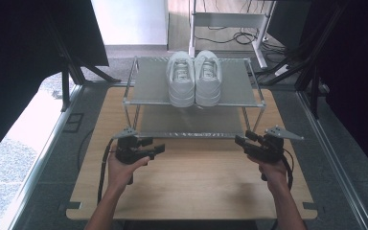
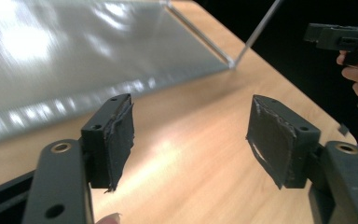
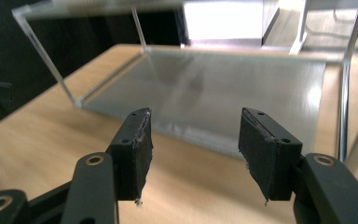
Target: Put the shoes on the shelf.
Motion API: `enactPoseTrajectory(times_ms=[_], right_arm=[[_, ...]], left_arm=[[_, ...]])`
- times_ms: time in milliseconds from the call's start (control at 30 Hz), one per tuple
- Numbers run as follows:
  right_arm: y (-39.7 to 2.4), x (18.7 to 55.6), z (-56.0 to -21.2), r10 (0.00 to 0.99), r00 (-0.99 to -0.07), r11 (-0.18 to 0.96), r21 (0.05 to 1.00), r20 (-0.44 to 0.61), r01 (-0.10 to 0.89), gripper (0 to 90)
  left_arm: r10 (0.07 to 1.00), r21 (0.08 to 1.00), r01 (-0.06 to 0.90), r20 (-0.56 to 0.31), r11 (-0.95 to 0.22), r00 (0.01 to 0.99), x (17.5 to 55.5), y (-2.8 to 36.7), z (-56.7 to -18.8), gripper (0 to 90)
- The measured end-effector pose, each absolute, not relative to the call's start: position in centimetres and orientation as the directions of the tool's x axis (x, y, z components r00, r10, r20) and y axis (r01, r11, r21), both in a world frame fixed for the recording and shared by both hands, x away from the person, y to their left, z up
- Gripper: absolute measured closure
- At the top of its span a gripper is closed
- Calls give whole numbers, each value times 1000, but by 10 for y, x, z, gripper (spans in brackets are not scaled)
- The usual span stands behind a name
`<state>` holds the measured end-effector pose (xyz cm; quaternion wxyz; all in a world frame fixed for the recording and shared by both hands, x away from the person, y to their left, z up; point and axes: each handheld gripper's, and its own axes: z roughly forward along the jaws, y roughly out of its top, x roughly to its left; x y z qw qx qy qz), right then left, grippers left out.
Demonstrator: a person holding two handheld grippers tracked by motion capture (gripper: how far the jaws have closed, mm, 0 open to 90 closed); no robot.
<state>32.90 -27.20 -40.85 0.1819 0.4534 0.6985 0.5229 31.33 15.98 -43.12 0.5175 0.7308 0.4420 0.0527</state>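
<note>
A pair of white sneakers (image 1: 194,76) stands side by side on the top shelf of a two-tier metal rack (image 1: 148,88) at the far side of the wooden table (image 1: 196,191). My left gripper (image 1: 155,146) (image 2: 191,116) hovers in front of the rack's left leg, its jaws wide apart with nothing between them. My right gripper (image 1: 242,140) (image 3: 193,135) hangs in front of the rack's right leg, open and empty too. Both sets of jaws point inward toward the lower shelf (image 3: 223,88) (image 2: 74,56). In the left gripper view, the right gripper (image 2: 340,37) sits at the far right, in a hand.
The rack's thin legs (image 3: 349,84) and its lower shelf edge lie just beyond both grippers. Bare tabletop stretches between the two hands and toward the near edge. Black curtains flank the table, with a white stand and cables (image 1: 239,36) on the floor behind.
</note>
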Motion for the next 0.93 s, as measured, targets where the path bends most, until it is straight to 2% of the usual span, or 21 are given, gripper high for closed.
enactPoseTrajectory(times_ms=[200, 400, 433, 700, 933], right_arm=[[-282, 318, -438, 830, -503, 49, 866, 241, 497, 437], [-285, 315, -458, 841, -486, 77, 837, 237, 541, 428], [-285, 315, -459, 843, -485, 79, 837, 234, 542, 428], [-288, 316, -461, 848, -475, 74, 836, 234, 544, 427], [-289, 317, -468, 853, -468, 88, 821, 230, 565, 415]], left_arm=[[707, 767, 636, -406, -81, 579, 299, 163, -455, 304], [721, 767, 635, -390, -90, 573, 291, 170, -473, 304], [714, 764, 641, -407, -75, 569, 292, 170, -473, 307], [718, 758, 642, -383, -116, 581, 293, 162, -478, 317], [729, 758, 643, -382, -105, 569, 295, 166, -478, 316]])
